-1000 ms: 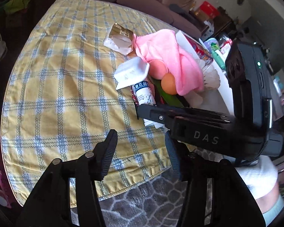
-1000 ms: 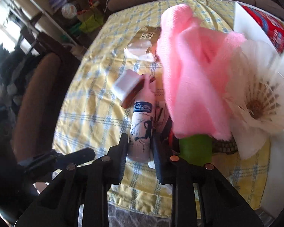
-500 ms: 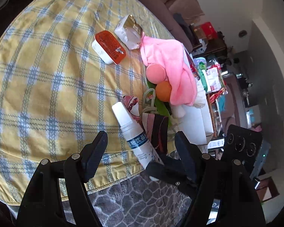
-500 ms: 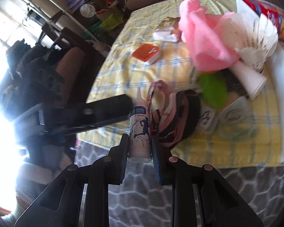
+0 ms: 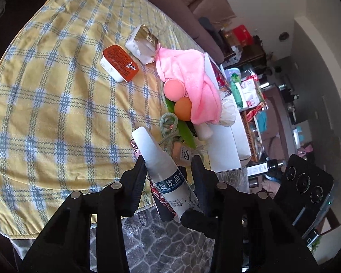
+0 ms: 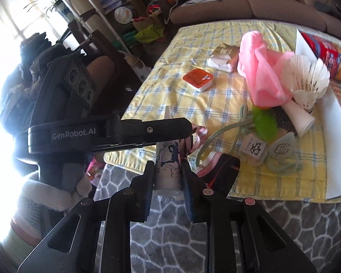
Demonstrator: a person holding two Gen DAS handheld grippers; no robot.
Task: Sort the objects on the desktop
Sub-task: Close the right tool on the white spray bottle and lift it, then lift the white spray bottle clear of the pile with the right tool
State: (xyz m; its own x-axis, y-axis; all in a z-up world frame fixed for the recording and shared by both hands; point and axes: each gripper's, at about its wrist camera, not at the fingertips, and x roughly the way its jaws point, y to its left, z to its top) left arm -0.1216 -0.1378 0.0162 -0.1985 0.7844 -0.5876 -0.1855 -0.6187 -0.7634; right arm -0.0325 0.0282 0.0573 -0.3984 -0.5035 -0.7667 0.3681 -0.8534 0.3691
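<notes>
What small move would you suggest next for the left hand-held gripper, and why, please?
Probably close the left hand-held gripper on the white bottle. The right hand-held gripper clamps the bottle's base off the table's edge, while the left one's open fingers straddle its neck, one finger touching and the other apart. That looks like a handover about to complete.

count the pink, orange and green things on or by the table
pink: 2, pink cloth, pink ball
orange: 2, orange ball, orange-lidded tub
green: 2, green strip, green cord
total: 6
</notes>
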